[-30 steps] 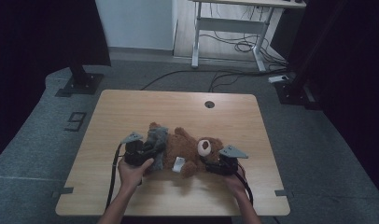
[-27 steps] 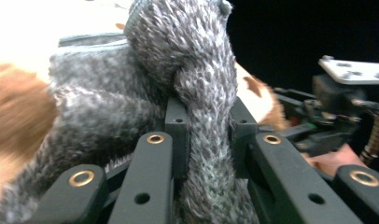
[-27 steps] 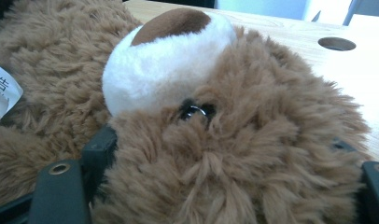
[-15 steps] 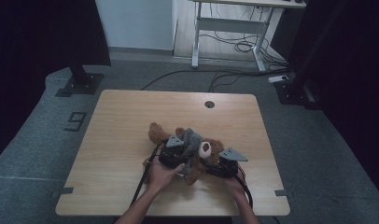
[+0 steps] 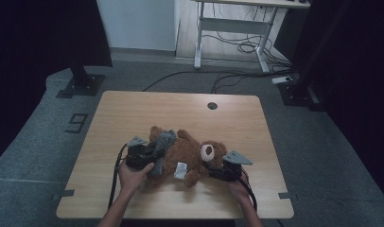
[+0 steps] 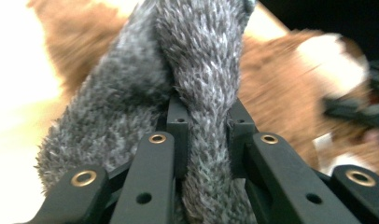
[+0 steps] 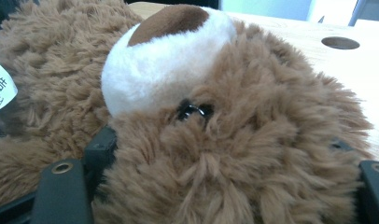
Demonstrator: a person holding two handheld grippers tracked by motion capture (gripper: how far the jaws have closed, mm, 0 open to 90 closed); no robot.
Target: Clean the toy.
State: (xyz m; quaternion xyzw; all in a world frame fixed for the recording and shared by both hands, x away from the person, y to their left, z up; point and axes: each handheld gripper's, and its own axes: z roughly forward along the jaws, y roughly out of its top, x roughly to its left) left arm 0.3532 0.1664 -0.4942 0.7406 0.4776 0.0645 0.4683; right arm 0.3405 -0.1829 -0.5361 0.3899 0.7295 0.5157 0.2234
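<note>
Wooden light-brown table (image 5: 133,118) on grey floor, dark room, white desk frame (image 5: 228,28) at the back. Brown furry teddy bear (image 5: 190,153) lies on its back near the table's front edge, head with white muzzle toward the person's right, white sewn-in label (image 5: 180,170) at its lower body. Grey fuzzy cloth piece (image 5: 161,144) is draped over the bear's leg end on the left. Left gripper (image 5: 150,156) sits at that end; left gripper view shows its black jaws clamped tight on a fold of the grey fuzzy cloth (image 6: 201,93). Right gripper (image 5: 213,168) is at the bear's head; right gripper view has both jaws spread either side of the head (image 7: 215,140), fur bulging between them, gripping it.
</note>
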